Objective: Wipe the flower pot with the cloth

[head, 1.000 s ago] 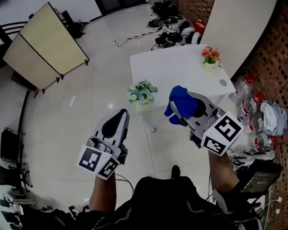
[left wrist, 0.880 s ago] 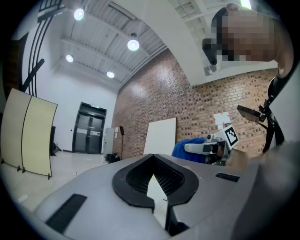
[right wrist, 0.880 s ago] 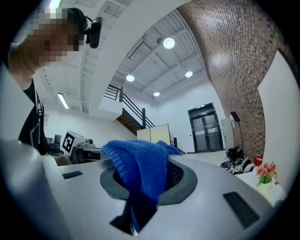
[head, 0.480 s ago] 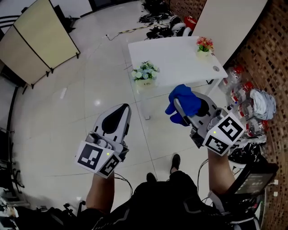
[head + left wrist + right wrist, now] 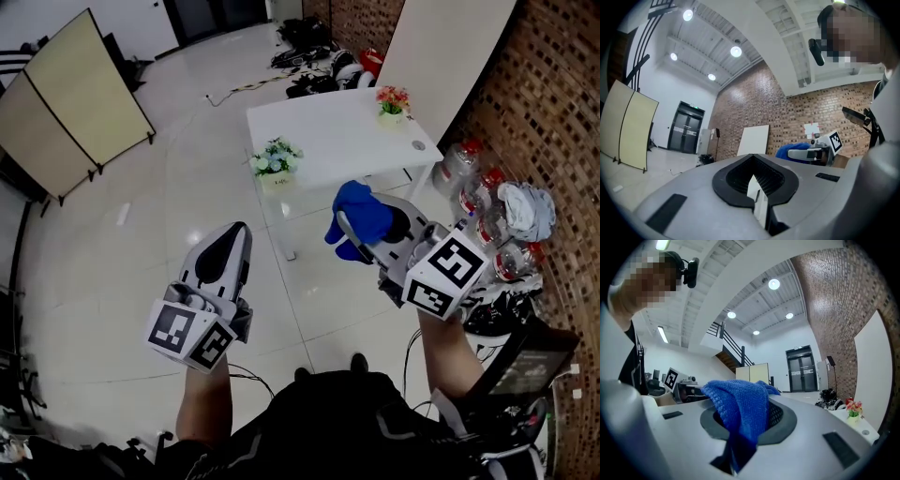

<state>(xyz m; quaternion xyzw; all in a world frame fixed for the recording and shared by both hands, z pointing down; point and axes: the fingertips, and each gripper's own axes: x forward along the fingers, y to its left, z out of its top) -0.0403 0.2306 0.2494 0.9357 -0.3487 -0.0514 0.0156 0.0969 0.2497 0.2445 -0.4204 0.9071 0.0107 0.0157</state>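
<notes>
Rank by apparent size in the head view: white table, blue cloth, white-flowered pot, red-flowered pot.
1. white table
2. blue cloth, nearer the camera, so it looks bigger
3. white-flowered pot
4. red-flowered pot

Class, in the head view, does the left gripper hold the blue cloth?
No, the blue cloth is clamped in the right gripper; the left gripper is empty.

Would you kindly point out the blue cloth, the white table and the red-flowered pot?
blue cloth (image 5: 359, 211): head view, on its bunched middle.
white table (image 5: 326, 131): head view, on the bare top.
red-flowered pot (image 5: 391, 117): head view, on its pale side.
</notes>
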